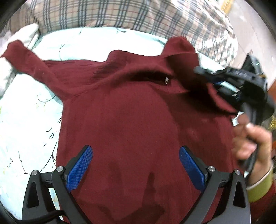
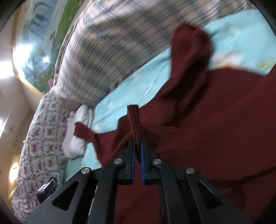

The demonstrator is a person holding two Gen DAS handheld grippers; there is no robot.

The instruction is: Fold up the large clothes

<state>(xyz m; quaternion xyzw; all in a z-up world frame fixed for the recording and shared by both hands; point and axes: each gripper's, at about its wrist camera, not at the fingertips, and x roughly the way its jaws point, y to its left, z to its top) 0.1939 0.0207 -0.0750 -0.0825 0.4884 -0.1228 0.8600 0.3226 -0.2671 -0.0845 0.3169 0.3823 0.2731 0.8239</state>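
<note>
While the left hand-held gripper [image 1: 136,165] hovers spread above the maroon sweater [image 1: 131,110] on the bed [image 1: 25,124], the right hand-held gripper [image 2: 137,146] pinches its cuff [image 2: 133,118].

Sweater [image 1: 134,110] was maroon, sheet [image 1: 25,124] pale aqua, blanket [image 1: 120,15] beige plaid, pads [image 1: 80,168] blue.

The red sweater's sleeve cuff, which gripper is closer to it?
Right. The right gripper is pinching the cuff; the left gripper hangs open above the sweater's body.
</note>
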